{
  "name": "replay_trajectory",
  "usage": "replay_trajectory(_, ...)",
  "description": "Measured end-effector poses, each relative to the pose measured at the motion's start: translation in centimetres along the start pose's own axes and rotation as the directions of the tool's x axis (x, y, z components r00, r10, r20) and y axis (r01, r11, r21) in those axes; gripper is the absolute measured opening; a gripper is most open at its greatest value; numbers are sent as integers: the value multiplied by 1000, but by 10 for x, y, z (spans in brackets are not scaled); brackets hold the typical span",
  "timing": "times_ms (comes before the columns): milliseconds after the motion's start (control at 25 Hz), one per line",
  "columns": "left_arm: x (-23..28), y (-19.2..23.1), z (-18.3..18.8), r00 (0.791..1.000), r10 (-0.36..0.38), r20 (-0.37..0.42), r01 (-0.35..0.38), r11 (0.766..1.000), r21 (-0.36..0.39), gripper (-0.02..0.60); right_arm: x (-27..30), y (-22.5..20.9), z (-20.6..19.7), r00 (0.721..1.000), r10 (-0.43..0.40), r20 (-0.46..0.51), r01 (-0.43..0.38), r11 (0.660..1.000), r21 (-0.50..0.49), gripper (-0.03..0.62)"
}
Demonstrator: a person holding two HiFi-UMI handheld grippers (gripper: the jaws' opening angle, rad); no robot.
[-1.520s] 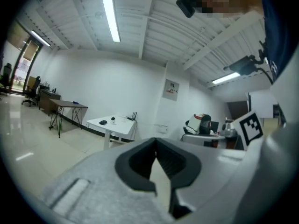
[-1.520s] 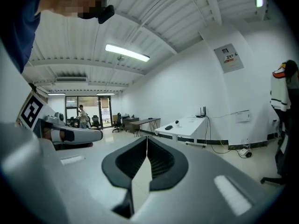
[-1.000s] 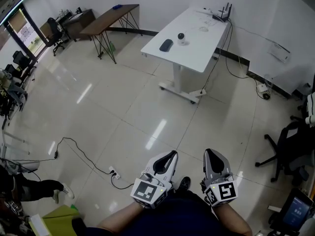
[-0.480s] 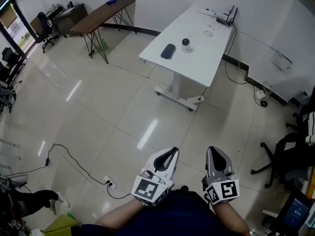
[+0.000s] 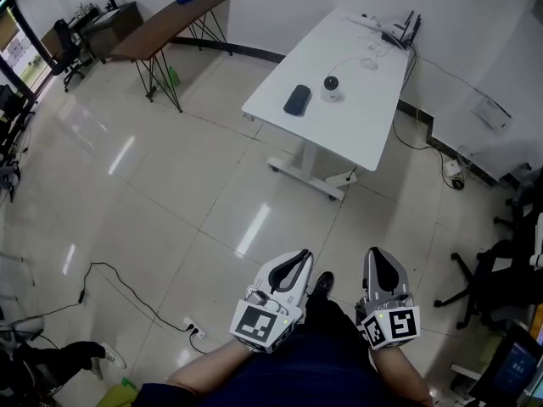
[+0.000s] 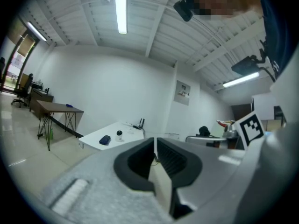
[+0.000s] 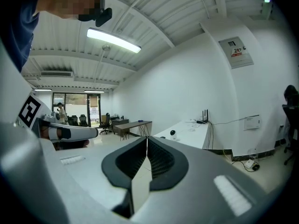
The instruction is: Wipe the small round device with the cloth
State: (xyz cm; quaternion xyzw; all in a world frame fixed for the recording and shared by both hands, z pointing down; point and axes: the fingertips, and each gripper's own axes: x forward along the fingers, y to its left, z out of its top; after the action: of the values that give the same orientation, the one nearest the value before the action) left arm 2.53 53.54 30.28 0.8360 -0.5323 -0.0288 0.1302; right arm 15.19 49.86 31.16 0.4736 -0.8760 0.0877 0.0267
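Observation:
The small round device (image 5: 331, 85), white with a dark face, stands on a white desk (image 5: 356, 117) far ahead across the room. A dark folded cloth (image 5: 297, 99) lies on the desk just left of it. Both show small in the left gripper view, the device (image 6: 119, 134) beside the cloth (image 6: 104, 139), and the device (image 7: 172, 133) in the right gripper view. My left gripper (image 5: 295, 261) and right gripper (image 5: 378, 261) are held level in front of my body, over the tiled floor, far short of the desk. Both are shut with nothing in them.
A router (image 5: 405, 29) and cables lie at the desk's far end. A brown table (image 5: 161, 25) stands at the back left. A power strip with its cord (image 5: 193, 327) lies on the floor at my left. Office chairs (image 5: 496, 278) stand at the right.
The desk with the device and cloth has come nearer and lower in the head view as I walk toward it. Both grippers stay shut, held the same way.

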Motion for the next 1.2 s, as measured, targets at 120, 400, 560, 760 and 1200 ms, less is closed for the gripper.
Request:
replay_trajectory(120, 24, 19, -1, 1000, 18, -14, -18, 1000, 4, 25, 31, -12, -4, 1000, 18, -8, -17, 1000, 19, 12)
replay_trajectory(400, 97, 60, 12, 995, 94, -20, -94, 995, 38, 29, 113, -56, 8, 995, 89, 33, -91, 994, 59, 12)
replay_trajectory(560, 146, 70, 25, 994, 108, -2, -108, 994, 13, 32, 150, -91, 22, 992, 118, 36, -120, 991, 53, 12)
replay_trajectory(760, 189, 86, 30, 991, 137, 7, -137, 990, 31, 32, 182, -125, 29, 991, 128, 26, -129, 990, 52, 12)
replay_trajectory(1200, 265, 170, 33, 978, 207, -19, -205, 976, 66, 38, 247, -168, 31, 997, 79, -16, -78, 996, 50, 12)
